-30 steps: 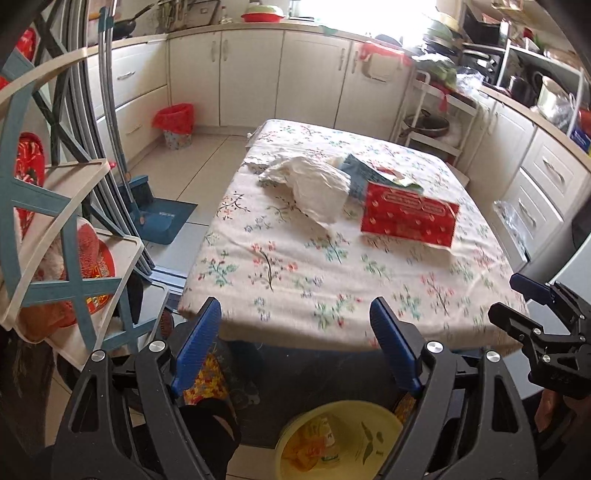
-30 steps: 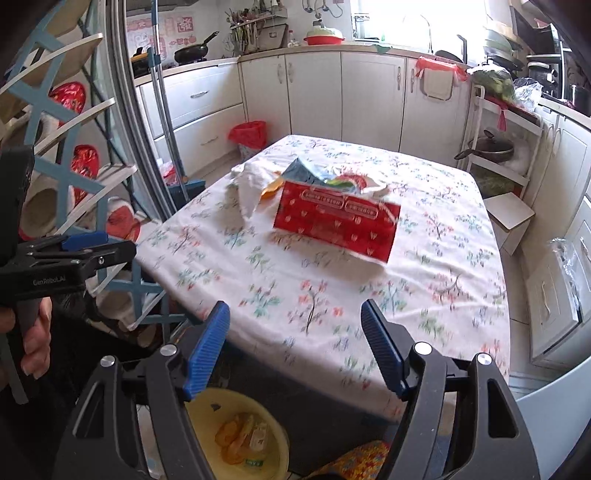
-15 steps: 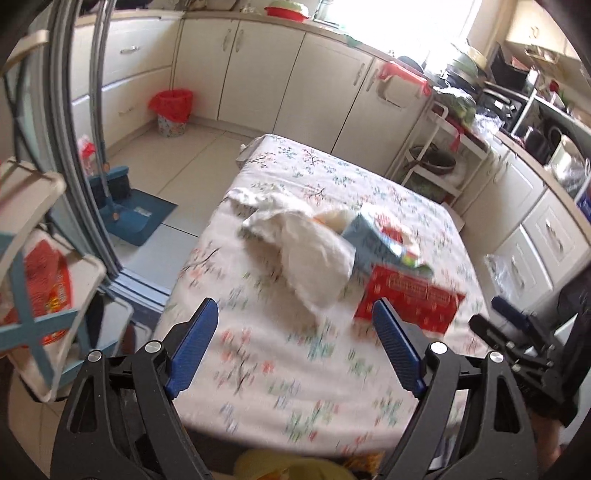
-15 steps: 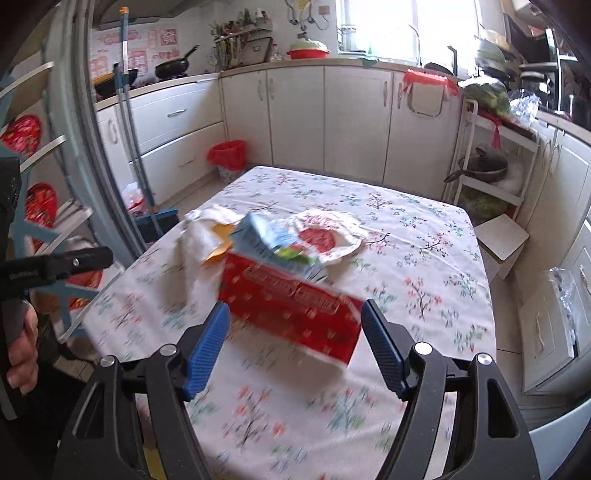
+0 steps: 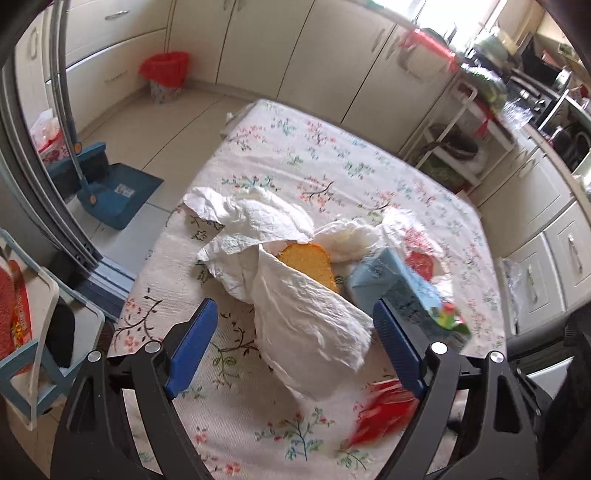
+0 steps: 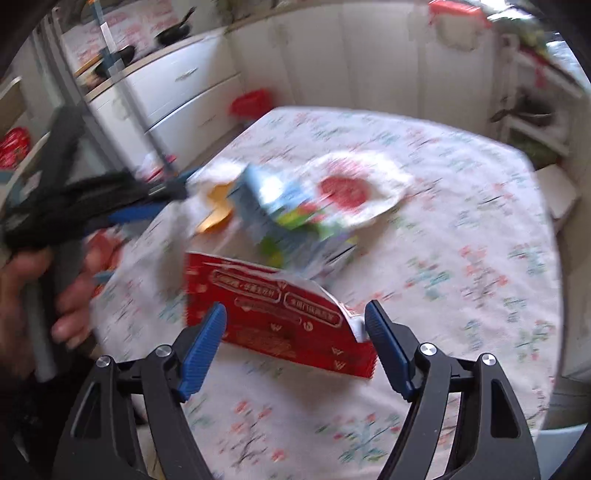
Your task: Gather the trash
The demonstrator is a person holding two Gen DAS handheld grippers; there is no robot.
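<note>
Bright daylight enters from a window [image 5: 458, 14] at one o'clock, blown out white. The left view is mostly sharp, with soft shadows; the right view is smeared by motion blur throughout. Fisheye bending and dark vignetting ring both frames

The red packet [image 6: 280, 317] carried white Chinese characters in rounded frames, too blurred to read, and no other text in either view was legible.

A white crumpled paper [image 5: 295, 295] is lying on a cream tablecloth [image 5: 332, 166] showing pink and green flowers. A red packet [image 6: 280, 321] is showing white print beside a light-blue carton [image 5: 399, 288], an orange piece [image 5: 310, 260] and blue gripper pads [image 5: 192, 343].
</note>
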